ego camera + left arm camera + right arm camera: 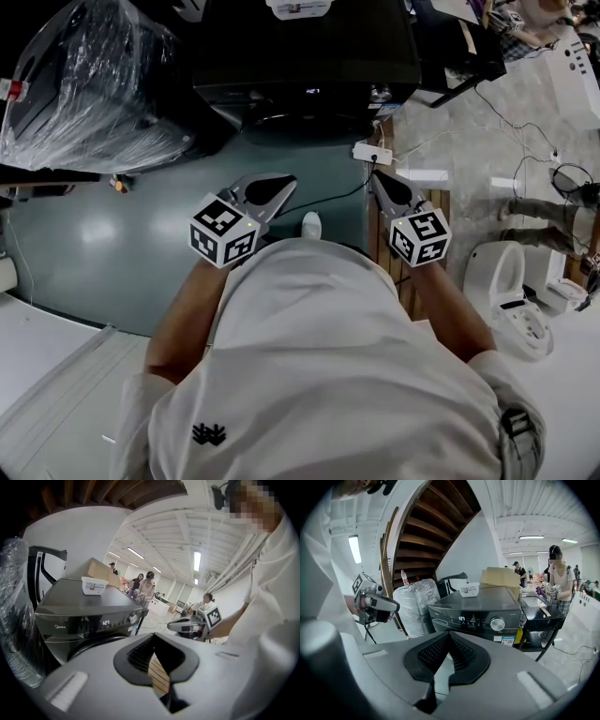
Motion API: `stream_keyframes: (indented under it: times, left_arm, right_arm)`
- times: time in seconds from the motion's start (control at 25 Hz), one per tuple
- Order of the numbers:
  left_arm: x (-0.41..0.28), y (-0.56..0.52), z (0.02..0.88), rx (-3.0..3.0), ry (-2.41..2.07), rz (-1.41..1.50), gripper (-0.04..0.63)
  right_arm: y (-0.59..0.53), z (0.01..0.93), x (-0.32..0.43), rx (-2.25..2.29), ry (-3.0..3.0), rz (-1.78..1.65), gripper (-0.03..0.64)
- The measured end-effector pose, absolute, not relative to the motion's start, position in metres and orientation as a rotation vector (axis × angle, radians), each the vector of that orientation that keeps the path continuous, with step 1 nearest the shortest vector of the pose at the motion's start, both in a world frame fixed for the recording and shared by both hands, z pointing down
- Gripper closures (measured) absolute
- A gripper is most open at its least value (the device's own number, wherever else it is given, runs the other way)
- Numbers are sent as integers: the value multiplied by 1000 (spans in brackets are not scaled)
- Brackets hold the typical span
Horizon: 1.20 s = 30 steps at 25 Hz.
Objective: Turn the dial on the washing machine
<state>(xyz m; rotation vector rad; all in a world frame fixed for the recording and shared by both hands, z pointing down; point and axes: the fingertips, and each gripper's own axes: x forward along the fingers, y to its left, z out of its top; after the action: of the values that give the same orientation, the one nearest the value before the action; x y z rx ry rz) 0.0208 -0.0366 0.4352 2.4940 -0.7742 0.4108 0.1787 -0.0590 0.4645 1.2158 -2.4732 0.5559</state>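
Right gripper closed, empty, left gripper closed, empty

Head view: ahead of your left gripper and right gripper, the washing machine shows only its dark top, cut off by the upper edge. Its front panel faces away from the camera. Left gripper view: the gripper's own body covers most of the door below the panel, and the dial is too small to show its marks. Right gripper view: beyond your jaws, print on the sticker and the white box is too small to read.
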Motion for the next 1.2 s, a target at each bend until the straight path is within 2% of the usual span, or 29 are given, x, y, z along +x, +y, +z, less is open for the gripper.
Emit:
stream_keyframes:
  times: [1.2]
  left_arm:
    - [25,-26,445,2476,-756,433,541]
  right_arm:
    - [-55,448,172,1163,-2521,505,615]
